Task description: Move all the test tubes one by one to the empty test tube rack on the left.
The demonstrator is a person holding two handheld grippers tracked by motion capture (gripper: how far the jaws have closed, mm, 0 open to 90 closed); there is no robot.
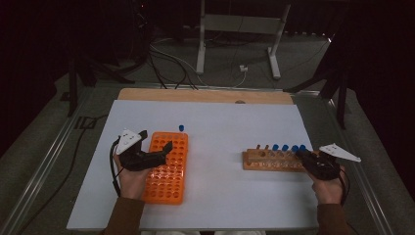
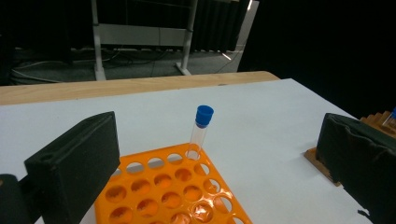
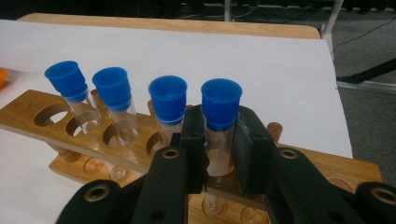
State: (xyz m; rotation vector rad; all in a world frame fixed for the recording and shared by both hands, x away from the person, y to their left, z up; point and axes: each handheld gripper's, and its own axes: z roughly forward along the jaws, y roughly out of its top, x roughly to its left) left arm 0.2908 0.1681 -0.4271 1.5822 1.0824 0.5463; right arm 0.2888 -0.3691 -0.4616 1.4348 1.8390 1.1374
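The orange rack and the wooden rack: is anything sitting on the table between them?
No. In the high view, only bare white table lies between the orange rack and the wooden rack.

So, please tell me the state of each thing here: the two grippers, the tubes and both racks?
right gripper: fingers shut on the end tube.
end tube: capped, upright in the wooden rack, gripped below its blue cap.
three other tubes: capped, standing in the wooden rack.
wooden rack: some holes free.
left gripper: fingers open, nothing between them, above the orange rack.
orange rack: one capped tube upright at the far edge, other holes free.
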